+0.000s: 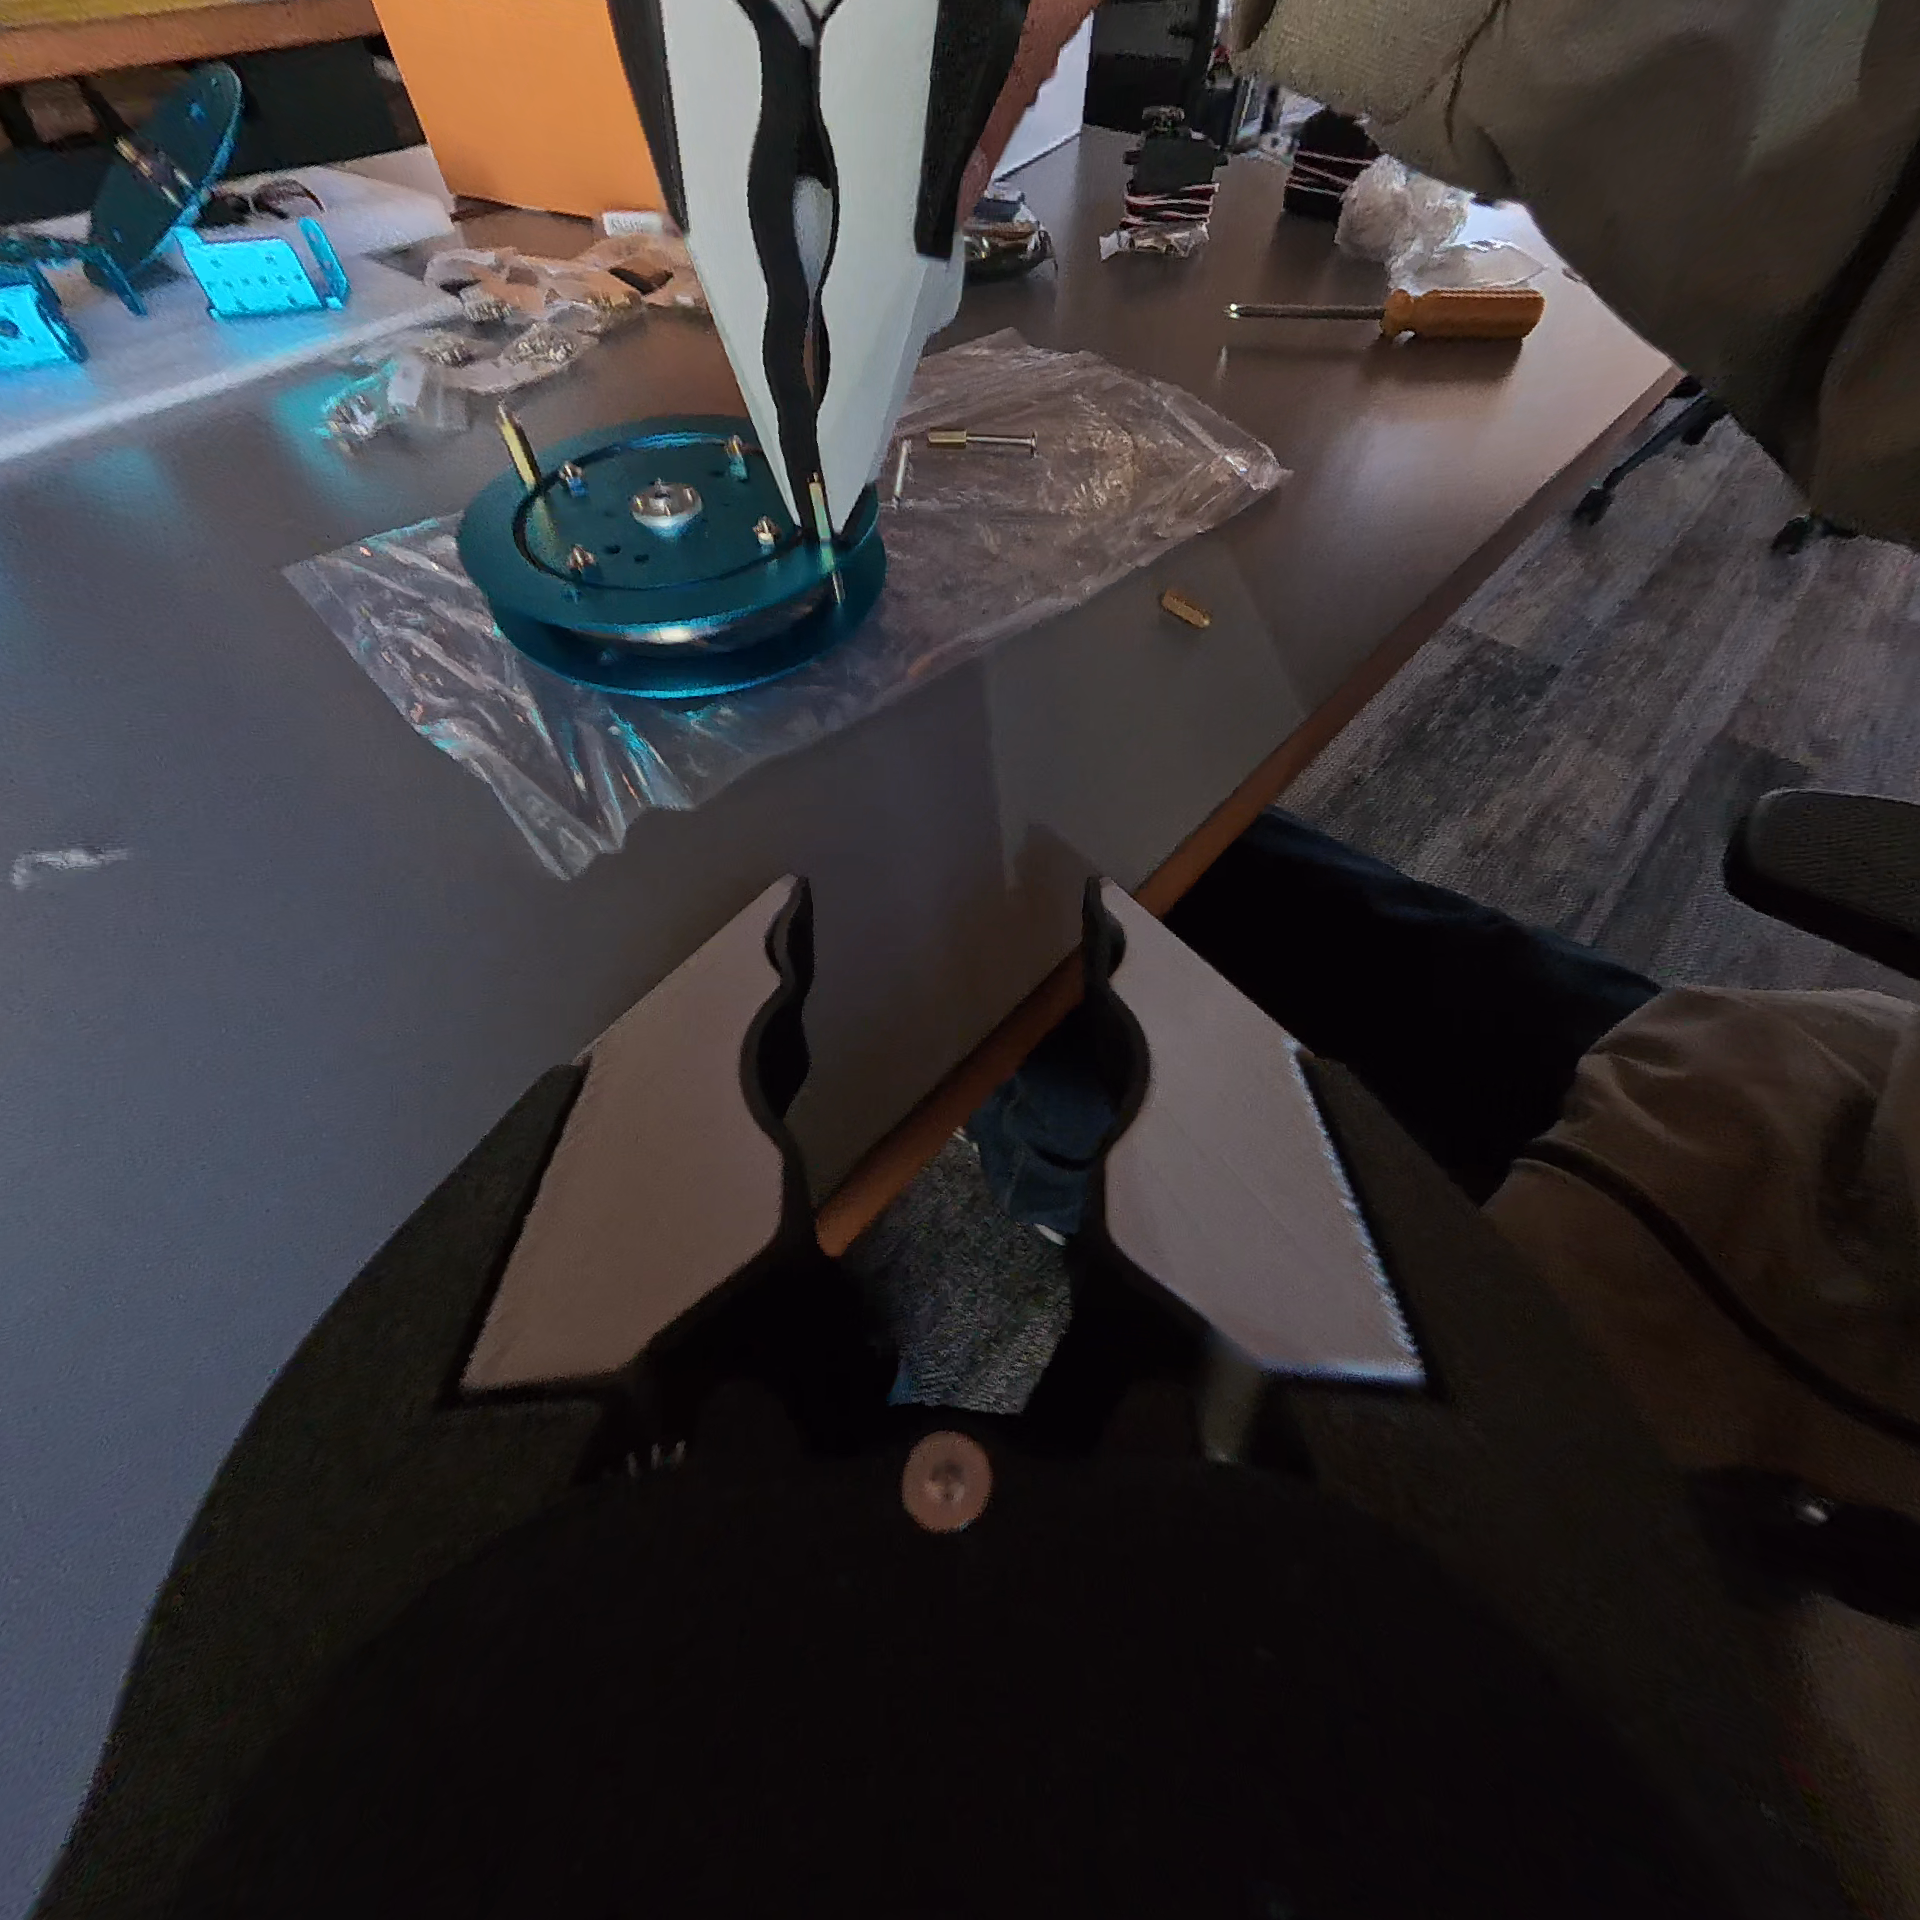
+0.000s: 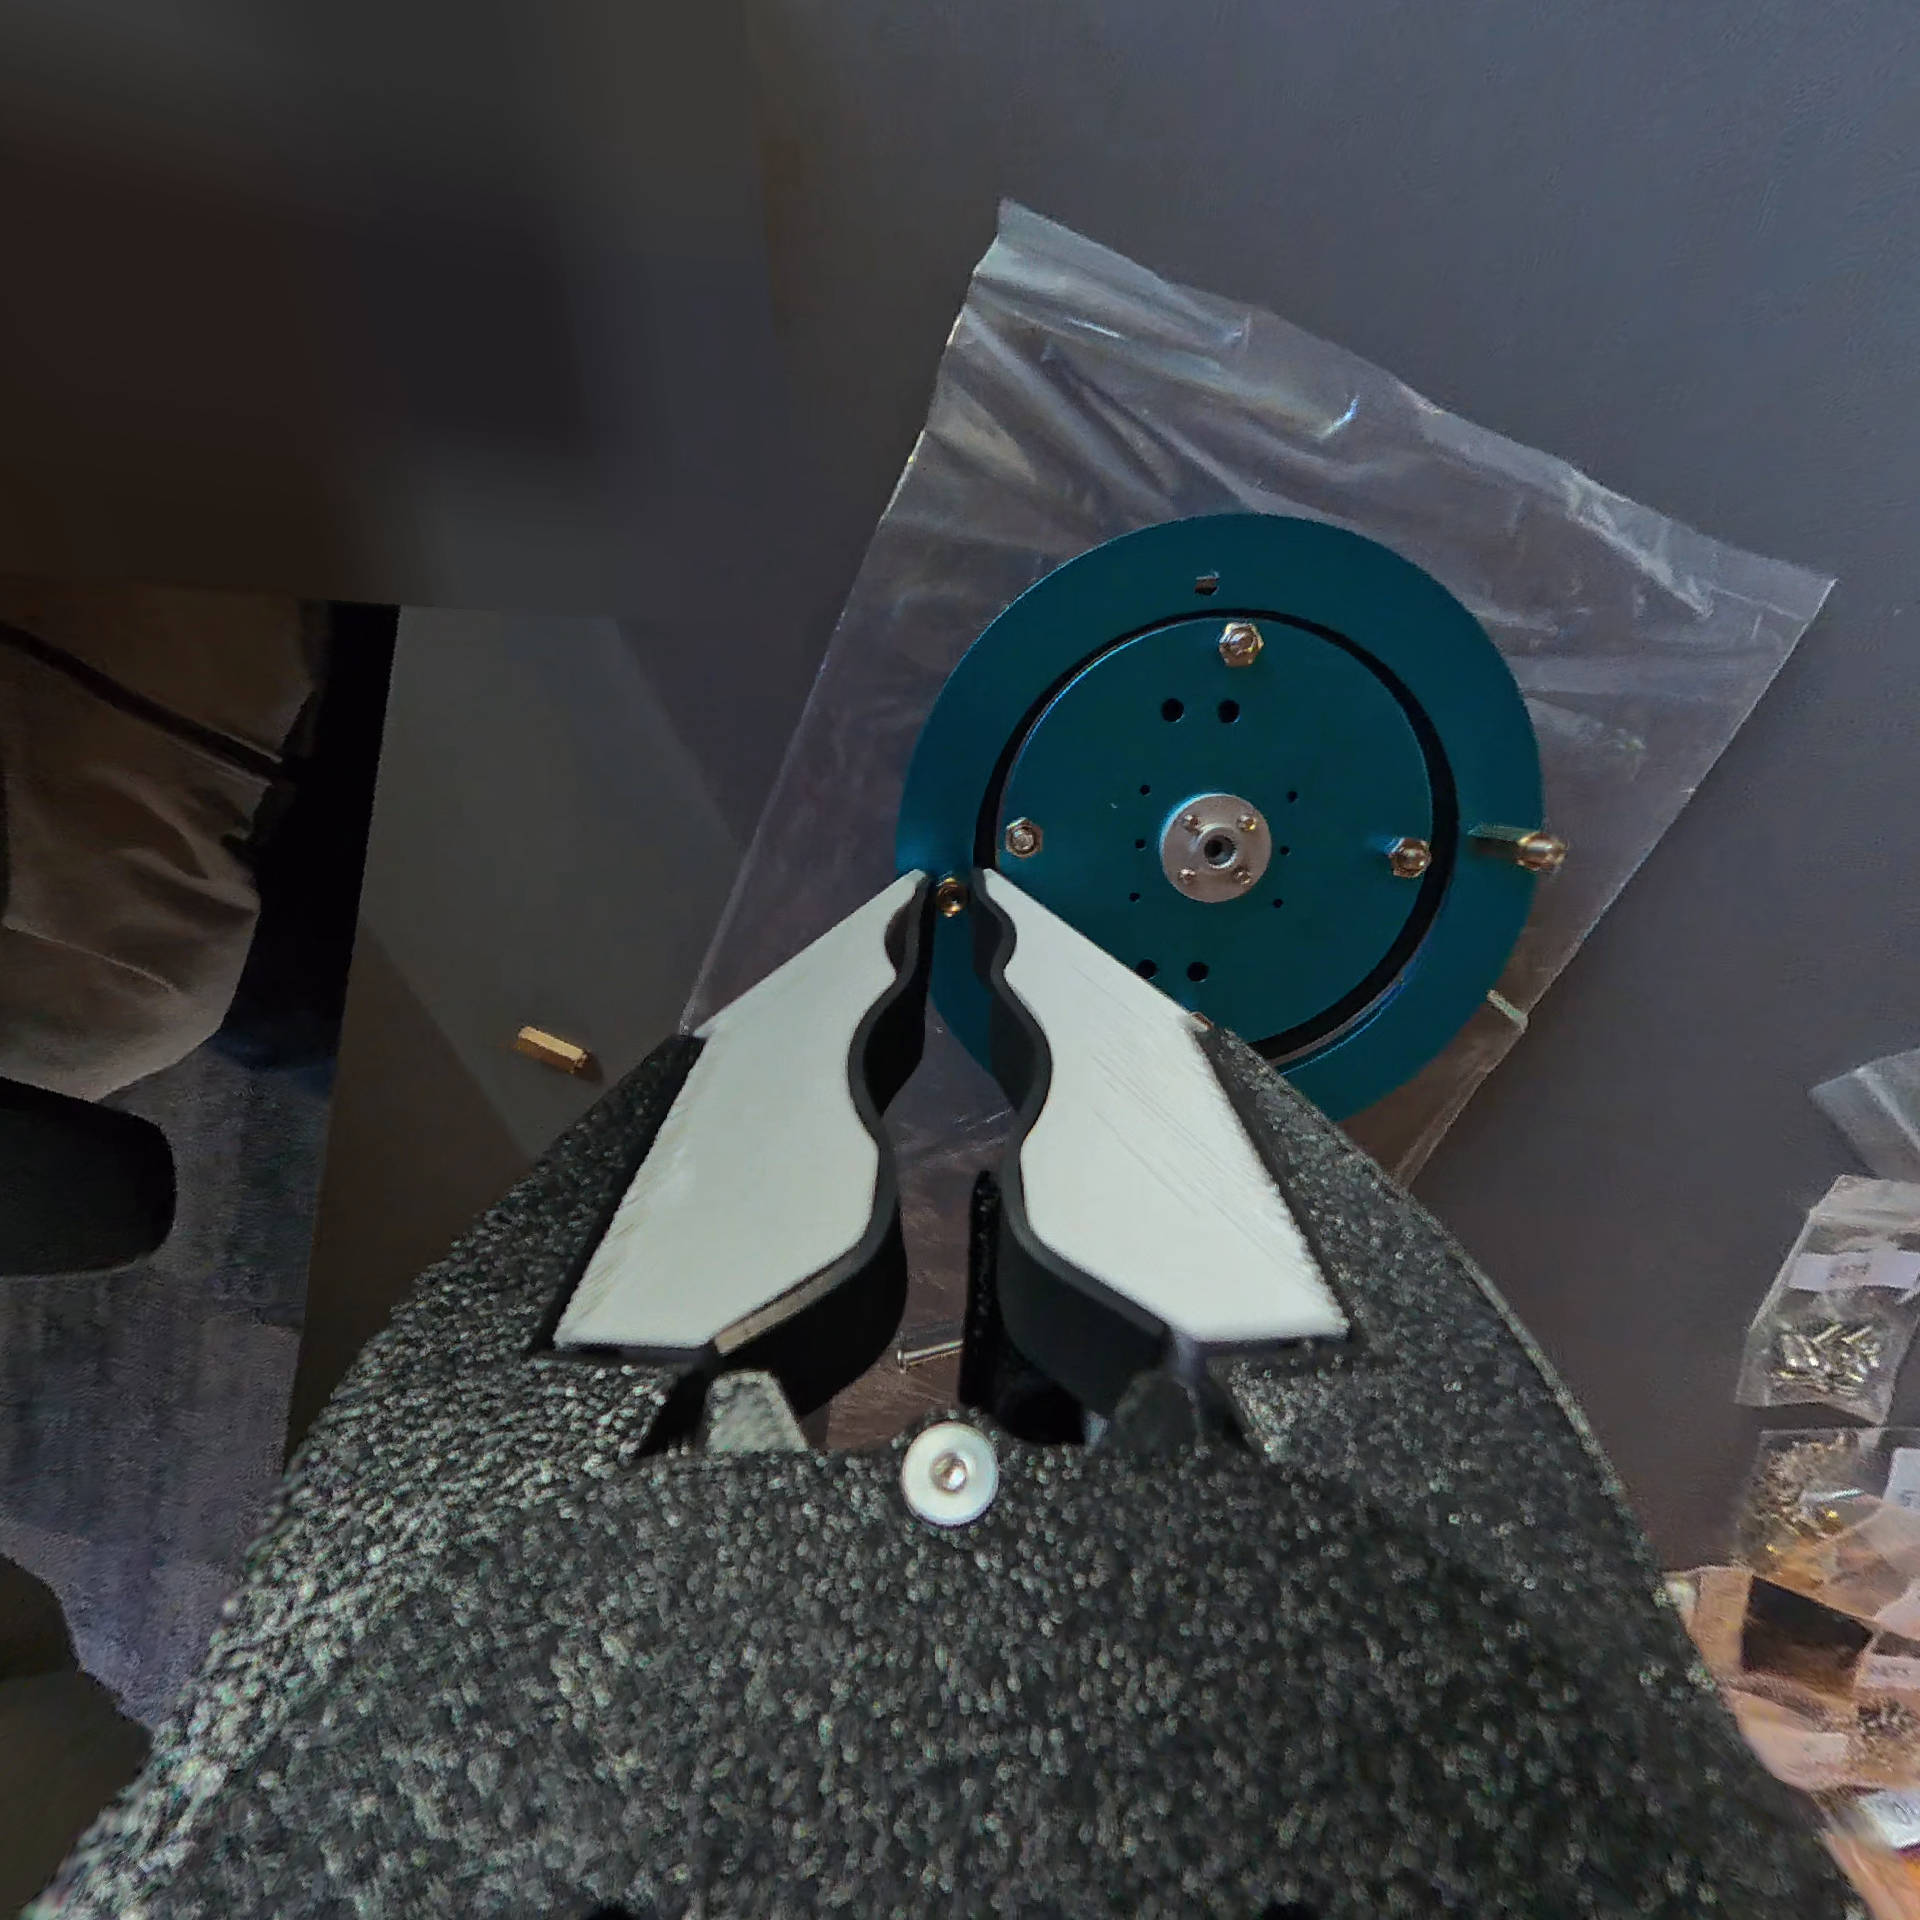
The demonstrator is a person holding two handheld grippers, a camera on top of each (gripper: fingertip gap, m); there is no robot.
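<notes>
A blue round metal disc assembly (image 2: 1299, 748) lies on a clear plastic bag (image 2: 1143, 416) on the grey table; it also shows in the left wrist view (image 1: 665, 582). My right gripper (image 2: 951, 883) is shut on a brass standoff (image 2: 949, 898) that stands upright on the disc's outer ring. The left wrist view shows this gripper (image 1: 816, 488) coming down from above, with the standoff (image 1: 818, 511) at its tips. A second brass standoff (image 1: 516, 445) stands on the ring's far side. My left gripper (image 1: 948, 894) is open and empty, above the table's near edge.
A loose brass standoff (image 1: 1184, 608) lies on the table beside the bag. A standoff with a screw (image 1: 982, 442) lies on the bag. A wooden-handled screwdriver (image 1: 1455, 312), blue brackets (image 1: 260, 272) and small bags of screws (image 2: 1839, 1340) lie around. A person's sleeve (image 1: 1714, 1143) is at the right. One gripper's finger ends stand about 12 centimetres off the other's.
</notes>
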